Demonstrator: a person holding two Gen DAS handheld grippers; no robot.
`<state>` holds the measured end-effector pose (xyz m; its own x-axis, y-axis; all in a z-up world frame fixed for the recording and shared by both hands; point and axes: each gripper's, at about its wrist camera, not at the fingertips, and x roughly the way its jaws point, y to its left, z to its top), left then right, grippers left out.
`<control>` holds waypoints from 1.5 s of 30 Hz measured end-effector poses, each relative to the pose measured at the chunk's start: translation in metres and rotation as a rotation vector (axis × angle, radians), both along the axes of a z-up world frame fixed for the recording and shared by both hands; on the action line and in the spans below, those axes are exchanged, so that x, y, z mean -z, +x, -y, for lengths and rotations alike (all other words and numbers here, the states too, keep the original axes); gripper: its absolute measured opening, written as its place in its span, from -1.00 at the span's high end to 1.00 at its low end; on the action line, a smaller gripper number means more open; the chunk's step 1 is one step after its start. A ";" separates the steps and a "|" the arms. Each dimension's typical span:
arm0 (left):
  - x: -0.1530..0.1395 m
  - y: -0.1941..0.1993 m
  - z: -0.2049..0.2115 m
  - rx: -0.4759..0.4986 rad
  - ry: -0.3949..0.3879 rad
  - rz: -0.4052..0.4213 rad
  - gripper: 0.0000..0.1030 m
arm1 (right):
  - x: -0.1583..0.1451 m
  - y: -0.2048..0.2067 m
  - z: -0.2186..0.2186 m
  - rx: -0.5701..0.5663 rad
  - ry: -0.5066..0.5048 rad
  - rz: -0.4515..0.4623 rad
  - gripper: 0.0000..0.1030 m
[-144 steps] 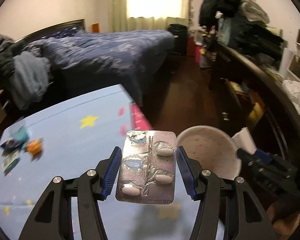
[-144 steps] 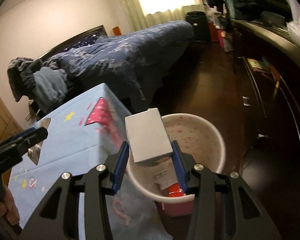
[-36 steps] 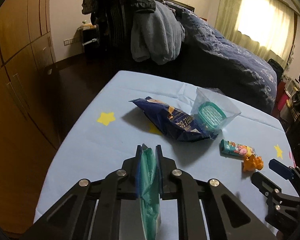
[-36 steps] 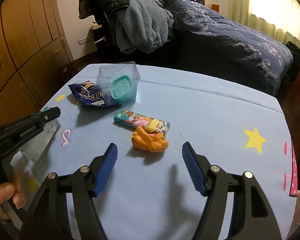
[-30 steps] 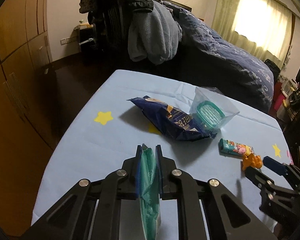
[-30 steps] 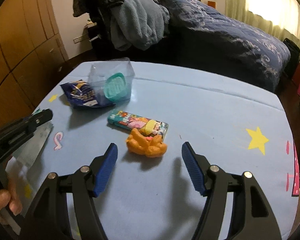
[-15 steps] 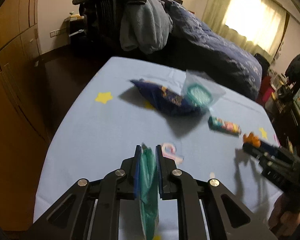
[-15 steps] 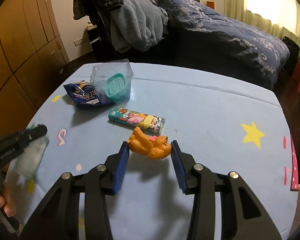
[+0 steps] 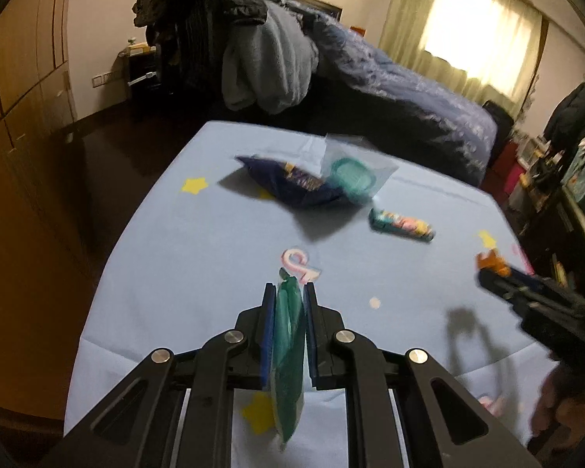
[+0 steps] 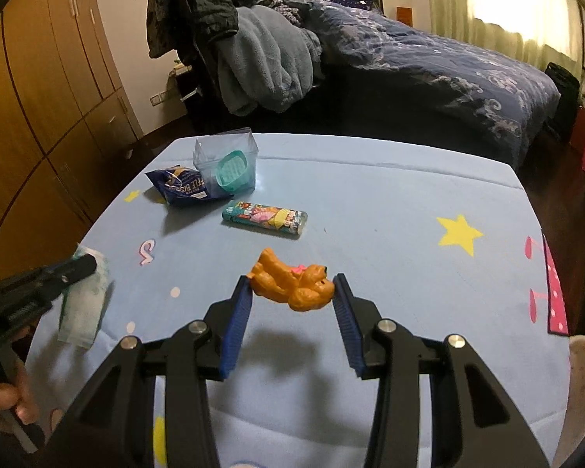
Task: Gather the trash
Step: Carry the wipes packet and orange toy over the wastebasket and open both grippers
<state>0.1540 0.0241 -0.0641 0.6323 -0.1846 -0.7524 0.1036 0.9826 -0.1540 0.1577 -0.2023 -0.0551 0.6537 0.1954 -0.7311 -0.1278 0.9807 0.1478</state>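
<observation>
Trash is held in both tongs, lifted above the light blue worktop (image 10: pixel 370 202): the left tongs (image 9: pixel 288 335) are pinched almost fully shut on a thin green wrapper (image 9: pixel 288 355) that hangs between the pads, and the right tongs (image 10: pixel 292 296) have just been closing and now grip a small orange toy dog (image 10: pixel 292 282) between partly open jaws, its shadow falling on the cloth below. The step in hand looks like the carry toward a bin; a pale rim at the right edge of the right wrist view may be that bin (image 10: pixel 583 390), though too little shows to be sure or to see inside it. The next move calls for bringing each load over the opening before letting go. Left on the worktop are a dark blue snack bag (image 10: pixel 181 189), a clear plastic pack (image 10: pixel 226 163) touching it with a teal oval piece (image 10: pixel 232 171) inside, and, near these, a colourful printed packet (image 10: pixel 265 214) lying flat.
</observation>
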 end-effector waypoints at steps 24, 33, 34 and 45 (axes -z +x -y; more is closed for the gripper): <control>-0.034 -0.039 0.018 0.058 -0.045 0.082 0.79 | -0.012 -0.042 0.019 0.016 0.075 0.028 0.16; -0.044 -0.052 0.051 0.118 -0.040 0.100 0.79 | -0.010 -0.075 0.053 0.062 0.113 0.028 0.16; -0.044 -0.053 0.054 0.123 -0.038 0.101 0.79 | -0.010 -0.077 0.056 0.067 0.116 0.029 0.16; -0.053 -0.063 0.116 0.241 -0.031 0.113 0.78 | -0.012 -0.121 0.113 0.174 0.169 0.061 0.16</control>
